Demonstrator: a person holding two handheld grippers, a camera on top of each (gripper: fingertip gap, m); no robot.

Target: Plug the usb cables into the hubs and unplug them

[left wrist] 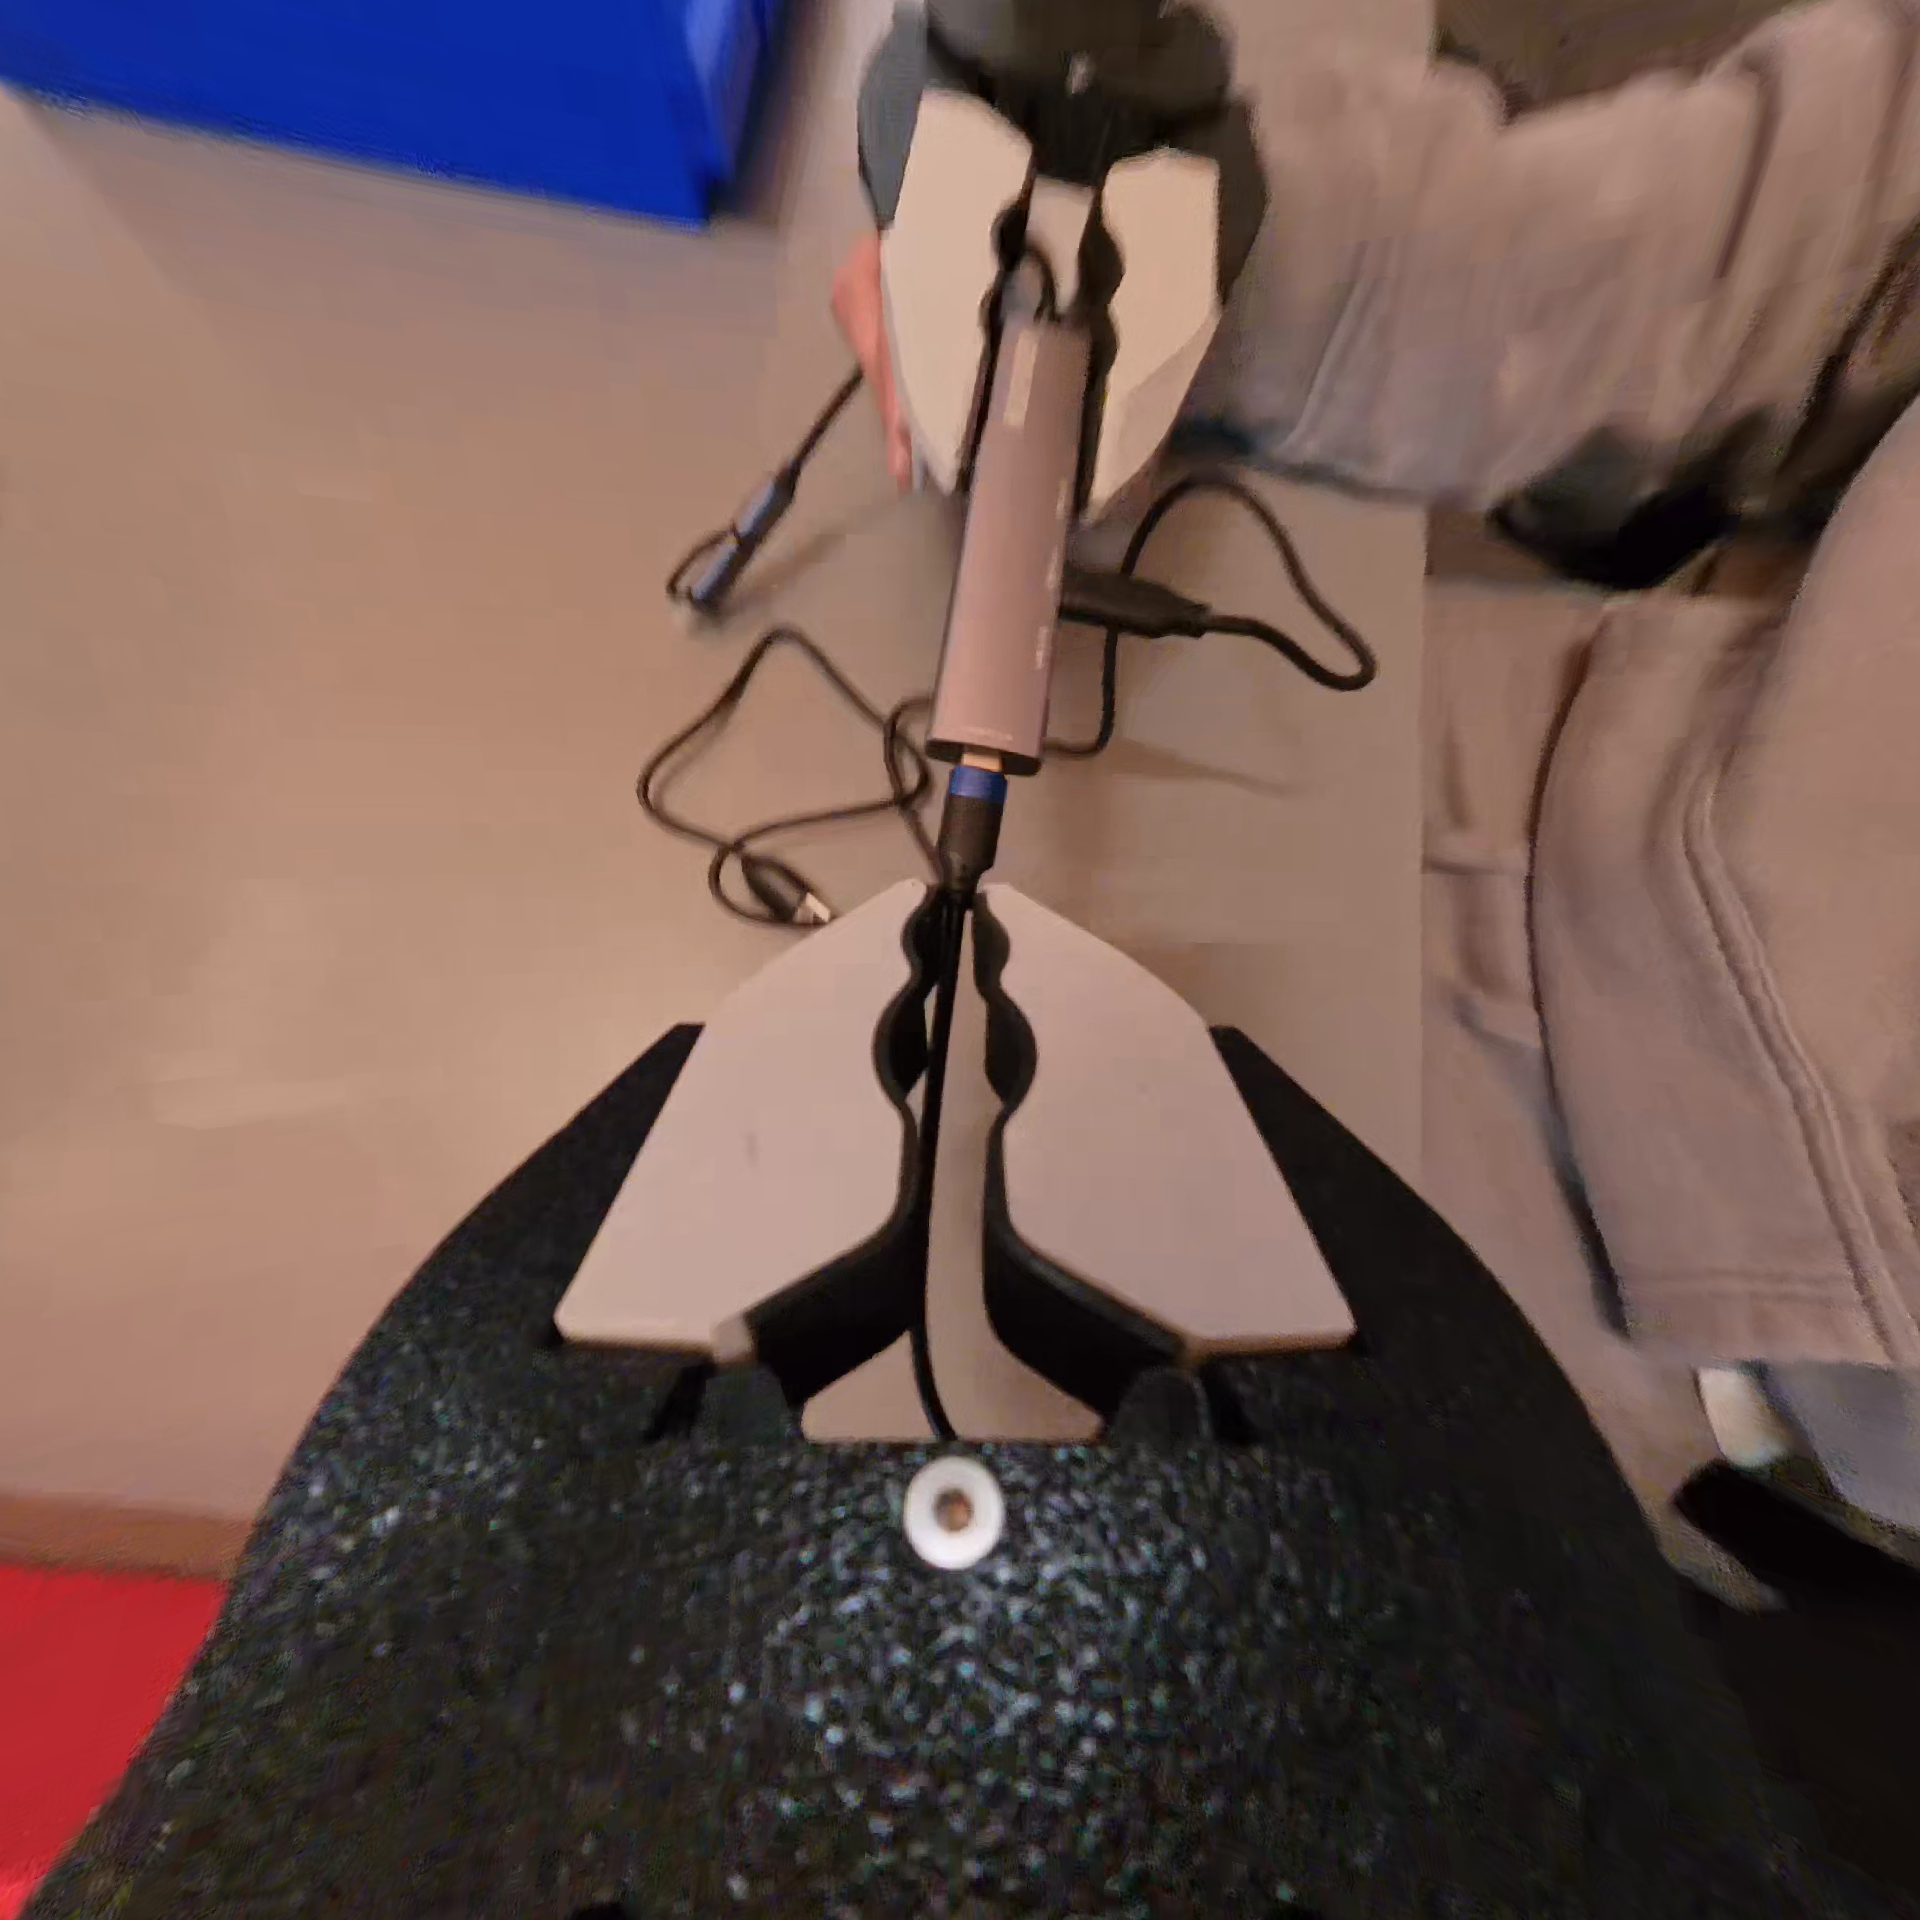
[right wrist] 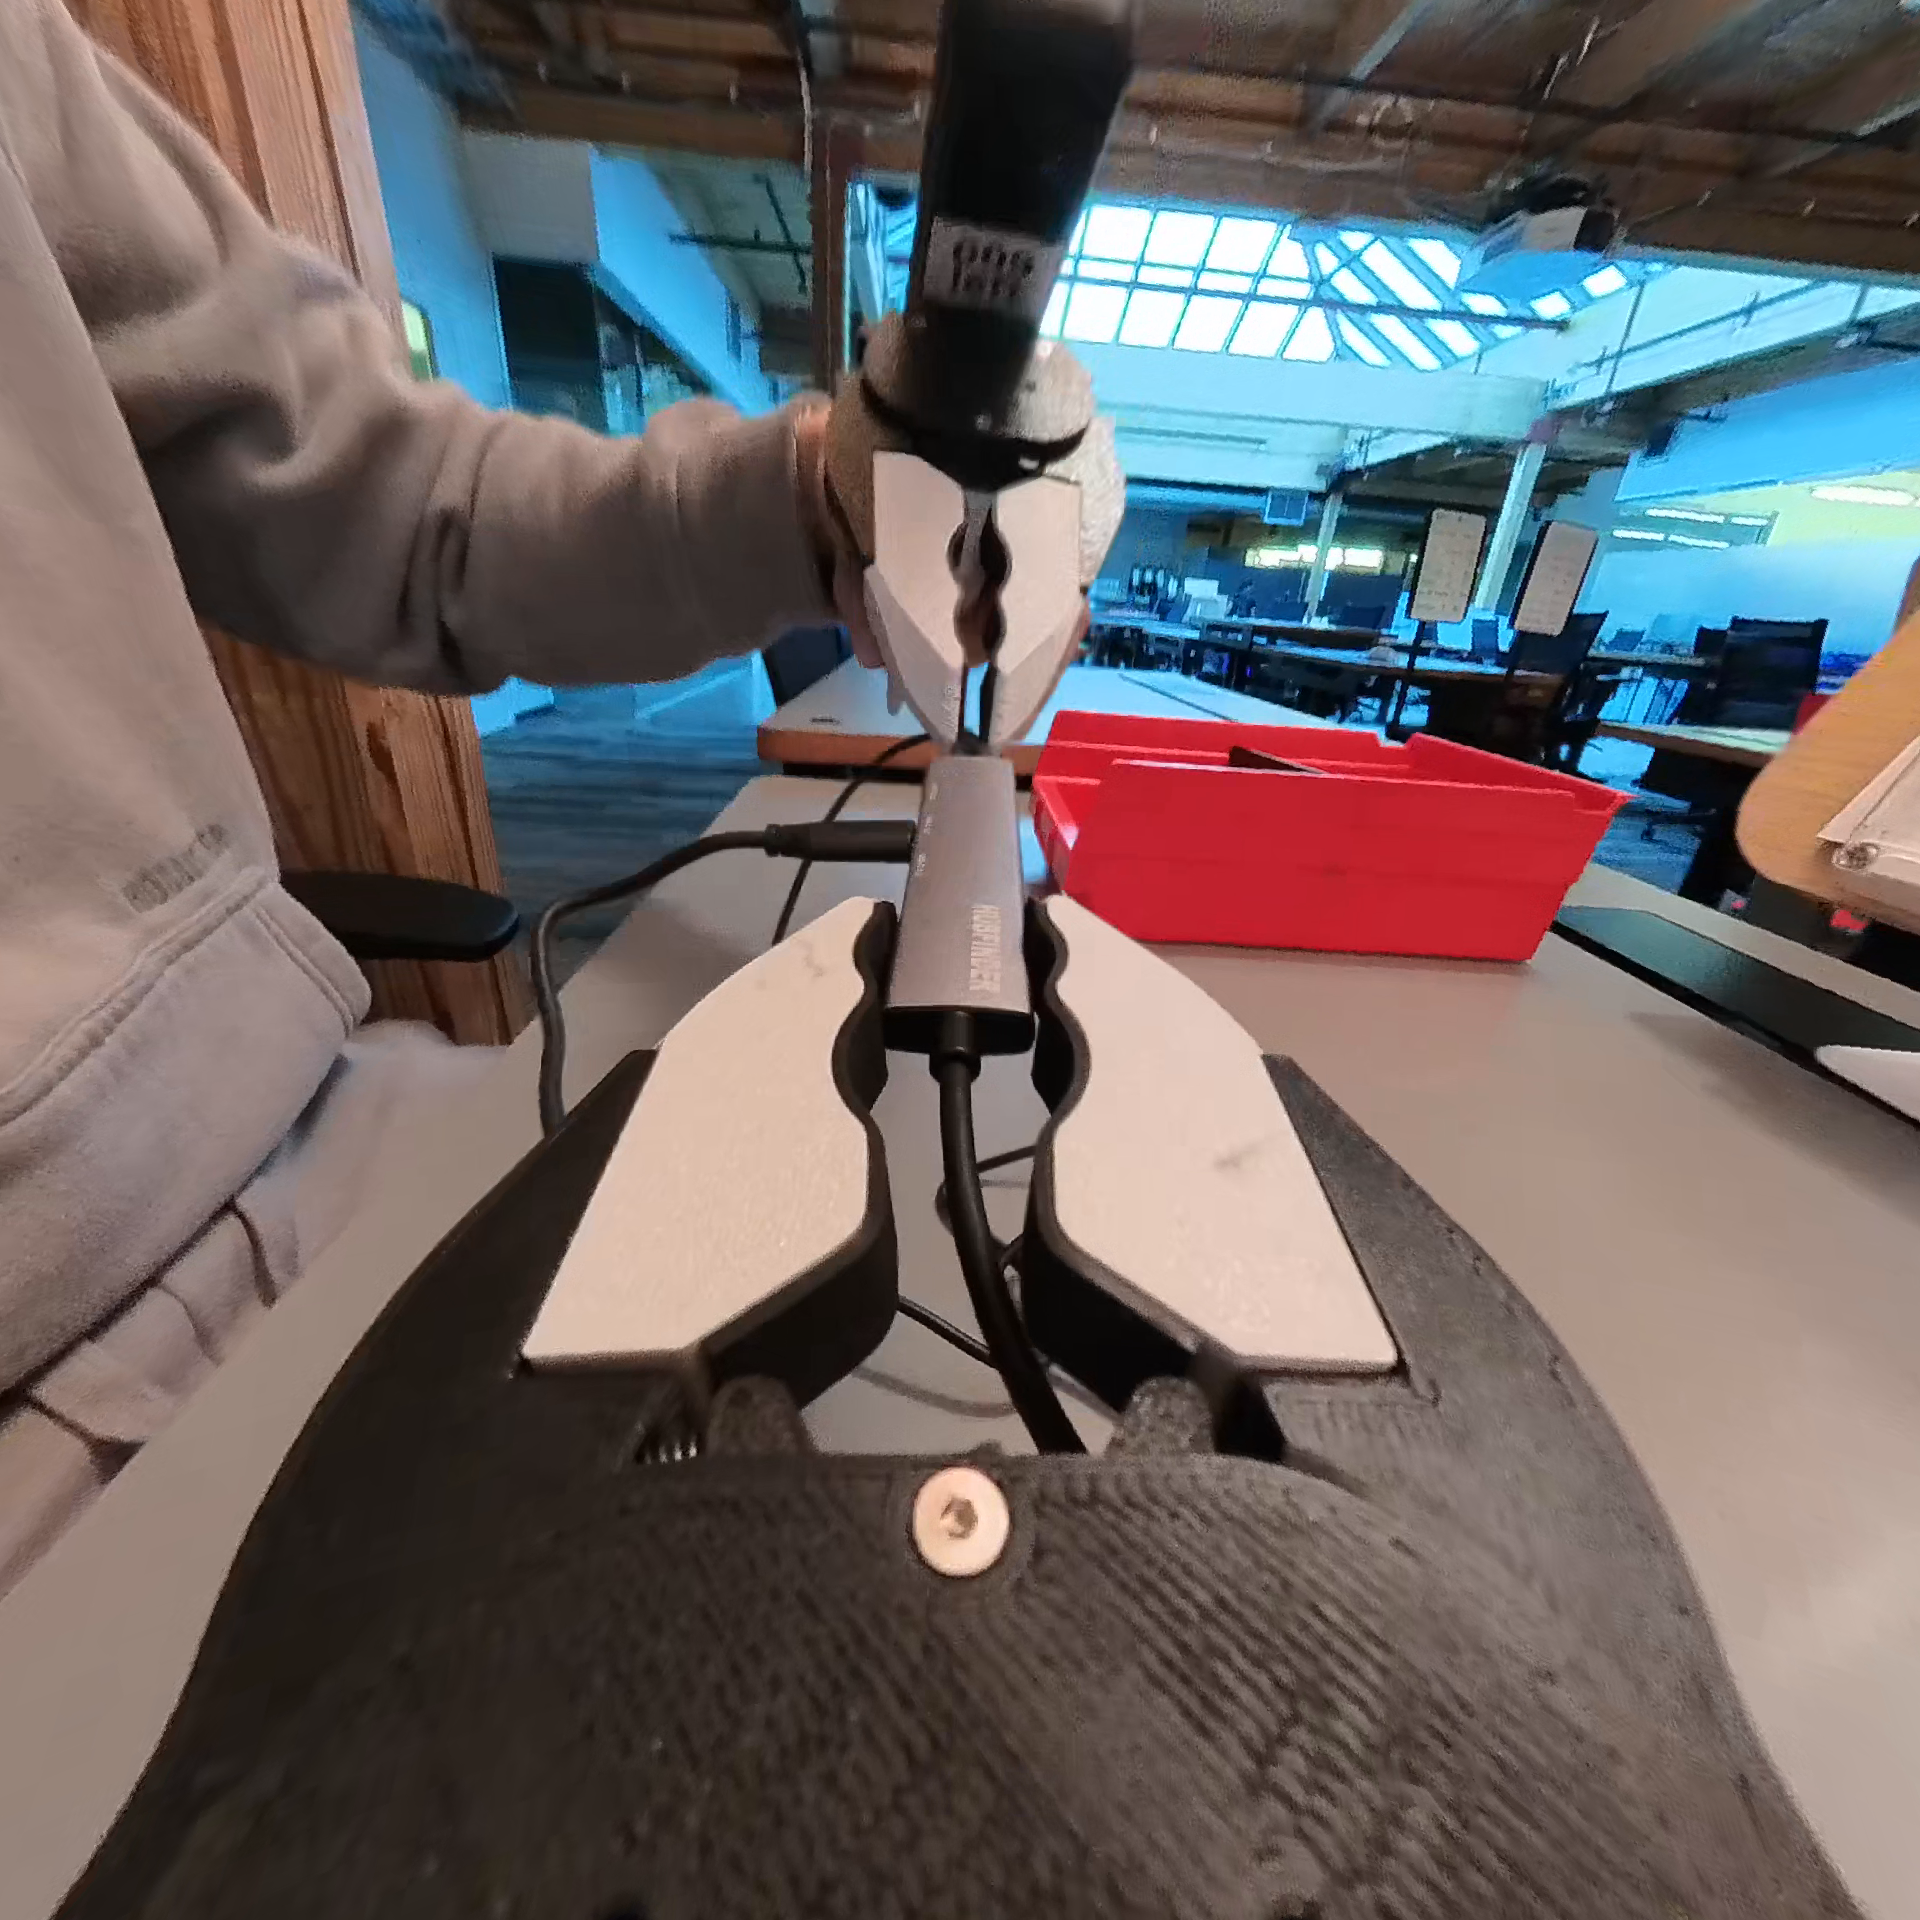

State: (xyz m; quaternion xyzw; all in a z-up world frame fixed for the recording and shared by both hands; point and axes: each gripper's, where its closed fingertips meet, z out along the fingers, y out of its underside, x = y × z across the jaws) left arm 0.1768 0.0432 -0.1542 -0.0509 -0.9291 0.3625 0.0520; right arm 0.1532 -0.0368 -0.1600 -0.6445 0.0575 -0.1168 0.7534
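Note:
A grey USB hub (left wrist: 1013, 540) is held in the air between both grippers. My right gripper (right wrist: 961, 914) is shut on the hub's body (right wrist: 961, 935); it shows in the left wrist view (left wrist: 1023, 468) at the hub's far end. My left gripper (left wrist: 951, 894) is shut on a black cable just behind its blue-ringed USB plug (left wrist: 971, 821). The plug sits at the hub's end port with a strip of metal still showing. In the right wrist view the left gripper (right wrist: 971, 732) is at the hub's far end. A second black plug (right wrist: 842, 836) sits in the hub's side.
Loose black cables with a free plug (left wrist: 790, 899) and a small dark adapter (left wrist: 727, 540) lie on the grey table (left wrist: 312, 727). A red bin (right wrist: 1299, 831) stands behind the hub, a blue bin (left wrist: 416, 83) at the far side. A person's grey sleeve (right wrist: 416, 520) is on the left. About 9 cm separates my left fingertips from my right.

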